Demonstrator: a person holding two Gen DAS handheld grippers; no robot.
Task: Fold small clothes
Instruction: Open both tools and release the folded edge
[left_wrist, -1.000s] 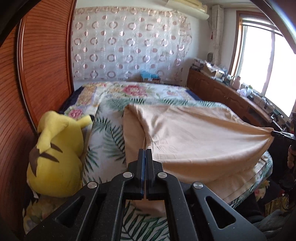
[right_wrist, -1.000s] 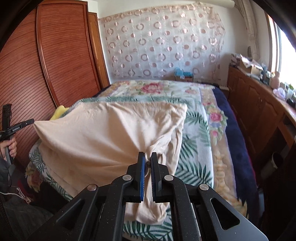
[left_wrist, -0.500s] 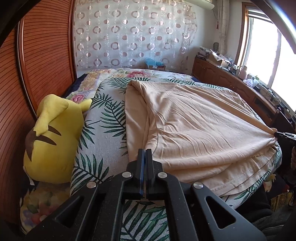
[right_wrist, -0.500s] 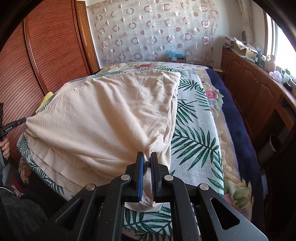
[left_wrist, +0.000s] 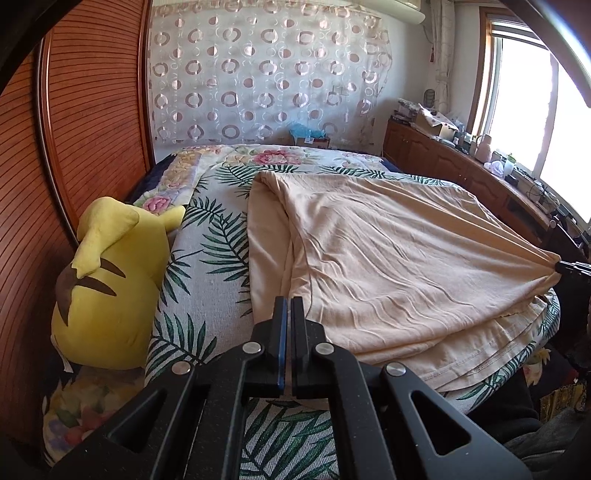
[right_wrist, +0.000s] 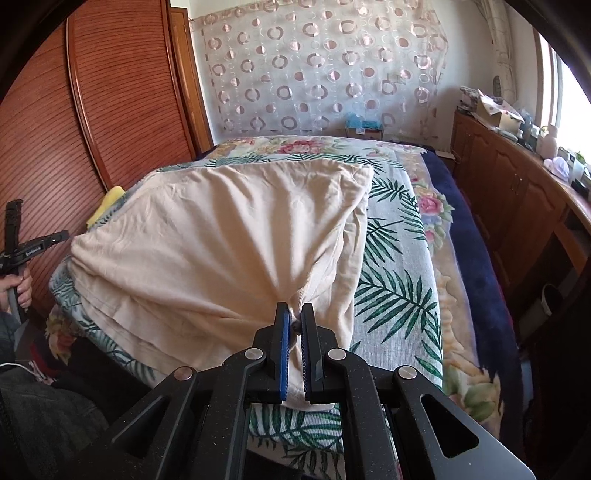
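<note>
A beige garment (left_wrist: 388, 266) lies spread in layers over the leaf-patterned bed cover (left_wrist: 218, 236), with its near hem at the bed's edge. My left gripper (left_wrist: 288, 306) is shut on the garment's near left corner. From the right wrist view, that gripper (right_wrist: 55, 238) is at the far left, with the fabric (right_wrist: 221, 240) drawn taut toward it. My right gripper (right_wrist: 294, 317) is shut on the bunched near right corner. In the left wrist view it (left_wrist: 570, 266) shows at the right edge, pinching the cloth into a point.
A yellow plush toy (left_wrist: 107, 291) sits on the bed's left side against the ribbed wooden wardrobe (left_wrist: 92, 110). A cluttered wooden sideboard (left_wrist: 461, 166) runs under the window on the right. A person's hand (right_wrist: 18, 291) holds the left gripper's handle.
Both grippers came down with the garment. It hung raised and taut above the bed a second ago and now rests on the bed cover, still pinched at both corners.
</note>
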